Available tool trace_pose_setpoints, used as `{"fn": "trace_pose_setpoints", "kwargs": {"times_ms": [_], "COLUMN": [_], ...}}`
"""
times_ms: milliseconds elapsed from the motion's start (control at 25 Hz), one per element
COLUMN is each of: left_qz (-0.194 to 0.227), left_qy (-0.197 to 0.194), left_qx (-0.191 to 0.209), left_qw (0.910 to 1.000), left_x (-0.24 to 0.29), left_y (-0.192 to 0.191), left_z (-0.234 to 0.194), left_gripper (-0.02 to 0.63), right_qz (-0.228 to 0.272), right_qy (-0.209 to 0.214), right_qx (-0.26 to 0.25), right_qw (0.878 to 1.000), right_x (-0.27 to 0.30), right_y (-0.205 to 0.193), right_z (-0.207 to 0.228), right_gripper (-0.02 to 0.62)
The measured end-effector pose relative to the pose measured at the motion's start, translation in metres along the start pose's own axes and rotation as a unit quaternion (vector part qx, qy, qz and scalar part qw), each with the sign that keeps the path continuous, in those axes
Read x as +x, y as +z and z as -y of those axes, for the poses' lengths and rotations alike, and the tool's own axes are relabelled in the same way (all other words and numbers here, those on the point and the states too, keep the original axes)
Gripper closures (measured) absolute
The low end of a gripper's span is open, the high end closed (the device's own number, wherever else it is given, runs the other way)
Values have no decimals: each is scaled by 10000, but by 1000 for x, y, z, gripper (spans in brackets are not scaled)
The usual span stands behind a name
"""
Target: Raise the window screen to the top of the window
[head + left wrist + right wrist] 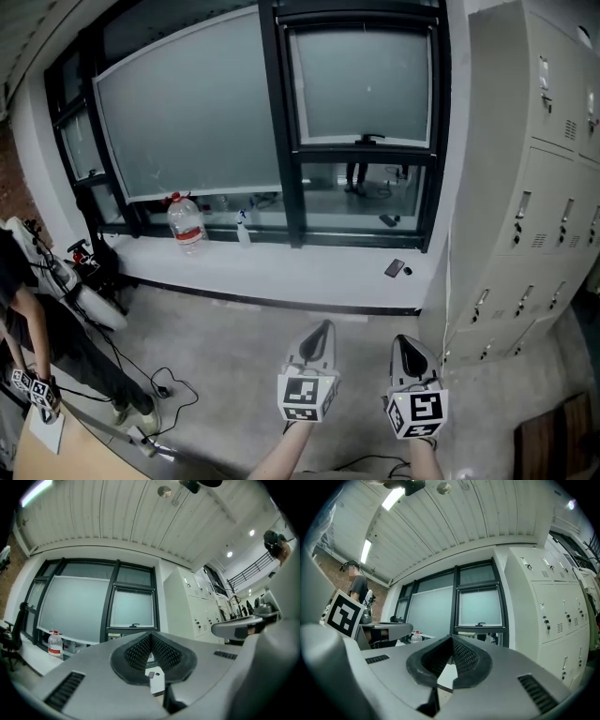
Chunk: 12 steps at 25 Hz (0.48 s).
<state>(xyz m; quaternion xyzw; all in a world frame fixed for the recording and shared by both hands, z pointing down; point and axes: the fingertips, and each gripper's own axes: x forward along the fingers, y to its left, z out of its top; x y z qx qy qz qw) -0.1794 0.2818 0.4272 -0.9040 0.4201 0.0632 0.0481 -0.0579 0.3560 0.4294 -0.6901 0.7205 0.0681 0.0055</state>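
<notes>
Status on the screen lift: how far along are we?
Done: nothing visible; the window screen hangs down, its handle at the middle rail. In hand: nothing; left tool and right tool are shut, empty, well short of the window. Left: reach the handle, grip it, raise the screen to the top.
</notes>
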Motion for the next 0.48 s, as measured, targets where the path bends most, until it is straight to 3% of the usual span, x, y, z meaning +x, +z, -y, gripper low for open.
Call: {"fn": "trace_pose_setpoints", "kwargs": {"times_ms": [480], "left_qz": [120], "left_qy": [-21], "left_qx": [-38], "left_qw": [9999], "left_x": [1], "left_y": [5], "left_z": [3], "left_gripper": [601], "right_qz": [2], "right_qy": [34], "right_qx": [-74], "right_qw": [10000], "right_x": [0], "right_y": [6], "right_z": [-2], "right_gripper": [589]}}
